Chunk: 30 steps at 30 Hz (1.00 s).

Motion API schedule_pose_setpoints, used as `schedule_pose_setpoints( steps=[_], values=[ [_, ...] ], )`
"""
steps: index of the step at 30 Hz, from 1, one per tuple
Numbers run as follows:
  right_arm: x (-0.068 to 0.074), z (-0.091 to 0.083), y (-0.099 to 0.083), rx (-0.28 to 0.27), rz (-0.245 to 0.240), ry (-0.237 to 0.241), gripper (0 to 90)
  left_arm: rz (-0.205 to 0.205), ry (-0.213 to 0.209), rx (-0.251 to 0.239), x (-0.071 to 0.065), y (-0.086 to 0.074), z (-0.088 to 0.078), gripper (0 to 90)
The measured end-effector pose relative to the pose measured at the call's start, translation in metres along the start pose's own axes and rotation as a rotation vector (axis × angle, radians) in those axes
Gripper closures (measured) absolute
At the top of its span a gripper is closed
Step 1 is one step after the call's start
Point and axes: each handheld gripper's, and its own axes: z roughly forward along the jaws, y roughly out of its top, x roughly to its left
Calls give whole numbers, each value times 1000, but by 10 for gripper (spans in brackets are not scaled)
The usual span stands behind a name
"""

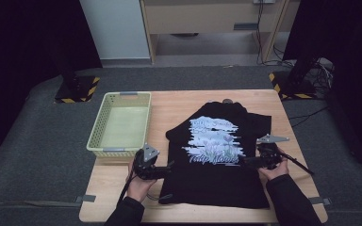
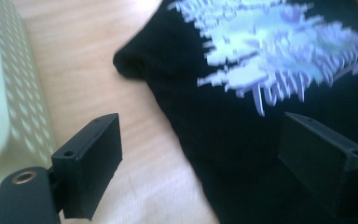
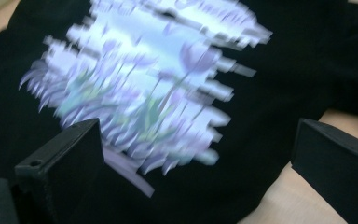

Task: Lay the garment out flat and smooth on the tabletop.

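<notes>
Both tongs, left tongs [image 1: 169, 165] and right tongs [image 1: 248, 161], are hovering wide open and empty, flanking the black tulip-printed cotton T-shirt [image 1: 217, 160], seemingly for folding.

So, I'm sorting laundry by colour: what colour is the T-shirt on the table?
The T-shirt is black with a pale blue-and-lilac flower print, clearest in the high view.

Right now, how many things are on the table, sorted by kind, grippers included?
Black printed T-shirt: 1
Pale green perforated basket: 1
Handheld grippers, both open: 2, the left gripper and the right gripper
Total: 4
</notes>
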Motion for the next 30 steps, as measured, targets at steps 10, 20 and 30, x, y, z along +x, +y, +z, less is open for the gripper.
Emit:
schedule_pose_setpoints(
  steps=[10, 20, 30],
  values=[
    [25, -8, -34, 104, -111, 46, 25, -12, 28, -17, 4, 24, 17, 131],
    [38, -7, -46, 182, -207, 81, 17, -6, 39, -33, 10, 58, 37, 148],
    [39, -5, -55, 210, -266, 72, 7, 45, 61, -42, 12, 88, 52, 158]
  ],
)
